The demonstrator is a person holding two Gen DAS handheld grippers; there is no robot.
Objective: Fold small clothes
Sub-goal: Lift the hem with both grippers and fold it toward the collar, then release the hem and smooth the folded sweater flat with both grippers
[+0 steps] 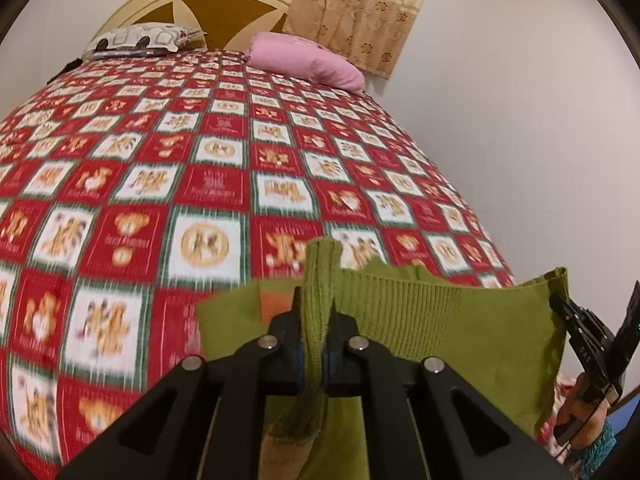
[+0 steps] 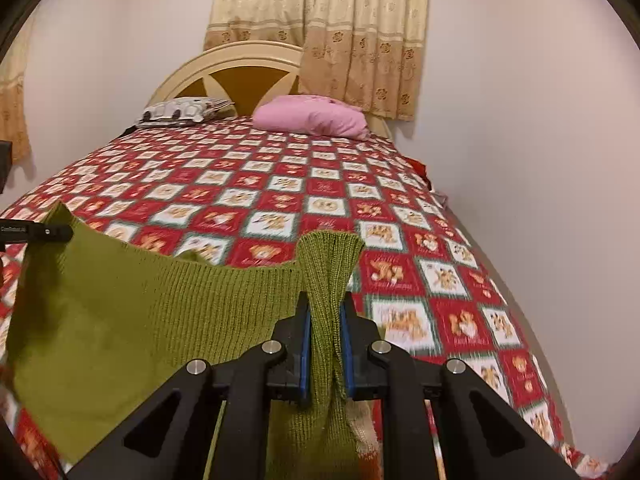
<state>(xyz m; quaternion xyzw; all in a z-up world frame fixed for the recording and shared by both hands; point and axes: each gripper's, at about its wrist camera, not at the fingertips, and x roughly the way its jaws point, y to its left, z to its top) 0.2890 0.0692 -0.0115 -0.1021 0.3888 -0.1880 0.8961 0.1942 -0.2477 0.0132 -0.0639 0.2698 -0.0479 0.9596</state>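
Olive-green ribbed knit garment [image 2: 120, 312] hangs stretched above the red-and-white checked bedspread [image 1: 200, 160]. Left gripper [image 1: 316, 320] clamped tight on one bunched corner, right gripper [image 2: 326, 320] pinching the opposite corner. Pink pillow [image 2: 312, 116] sits at the bedspread's far end.

Bed [image 2: 280, 184] running straight ahead, headboard [image 2: 224, 68] at the far end, wall [image 2: 540, 140] tight along the right side. Two pillows up against the headboard: patterned pillow [image 2: 184, 111] left, plain pillow [image 2: 312, 118] right. Curtain [image 2: 340, 32] hanging behind, above the plain one. Knit garment [image 2: 132, 308] stretched across the near end, above the bedspread, between left gripper [image 1: 316, 312] and right gripper [image 2: 325, 316], each clamped on a bunched corner.
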